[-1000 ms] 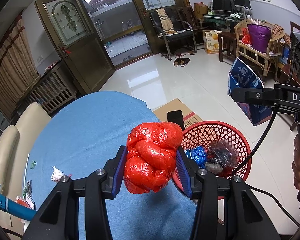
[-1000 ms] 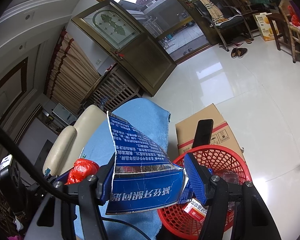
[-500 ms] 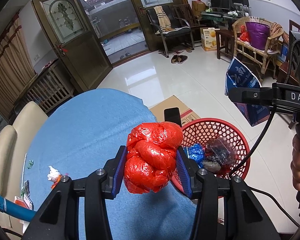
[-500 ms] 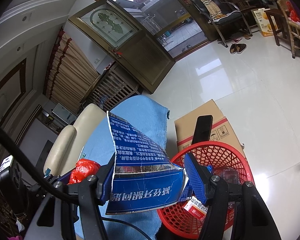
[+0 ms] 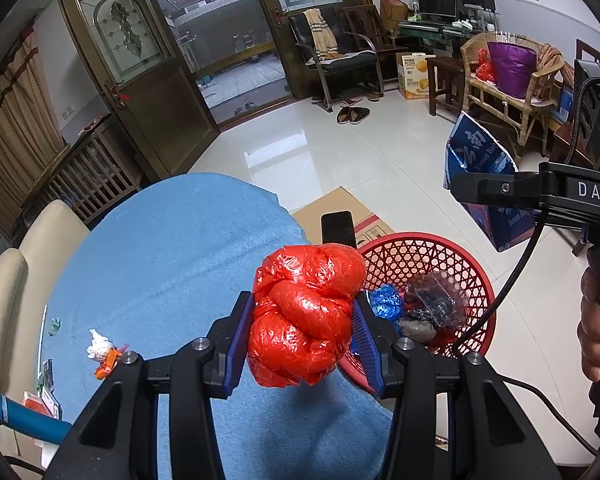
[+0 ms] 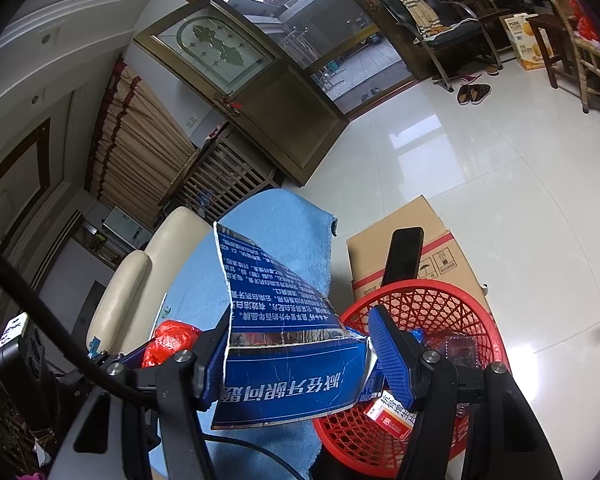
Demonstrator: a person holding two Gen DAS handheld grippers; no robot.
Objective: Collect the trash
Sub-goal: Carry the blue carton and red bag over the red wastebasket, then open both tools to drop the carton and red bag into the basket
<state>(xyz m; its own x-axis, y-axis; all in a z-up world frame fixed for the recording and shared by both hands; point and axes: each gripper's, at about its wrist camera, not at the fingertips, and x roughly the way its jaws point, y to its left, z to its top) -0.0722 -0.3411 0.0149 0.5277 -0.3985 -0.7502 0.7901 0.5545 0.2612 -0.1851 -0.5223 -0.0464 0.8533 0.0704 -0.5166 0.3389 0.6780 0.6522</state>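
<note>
The left gripper (image 5: 302,332) has its blue fingers (image 5: 239,336) pressed against both sides of a crumpled red plastic bag (image 5: 304,314), held clear of the blue tablecloth (image 5: 172,272) and just short of the red mesh basket (image 5: 432,252) that stands on the floor past the table edge. The right gripper (image 6: 298,356) clamps a torn blue foil package (image 6: 288,380) printed with white Chinese characters, its fingers (image 6: 390,356) narrowed onto the sheet, which stands up between them and hangs beside the basket's near rim (image 6: 420,292).

Against the frames from a second ago, both grips look the same and neither bundle has slipped. The left view has shifted only slightly: the basket and the cardboard box (image 5: 340,204) sit a touch lower and nearer the middle, and the white tissue wad (image 5: 98,350) with an orange scrap (image 5: 110,364) on the cloth has slid a little to the right. The right view is nearly unchanged.

Inside the basket lie a blue wrapper (image 5: 386,302), a clear plastic bag (image 5: 436,300) with dark contents, and a red-and-white carton (image 6: 390,416). A black phone (image 6: 404,256) leans on the cardboard box behind the basket. The person's right hand (image 5: 598,340) grips its handle at the edge of the left view.
</note>
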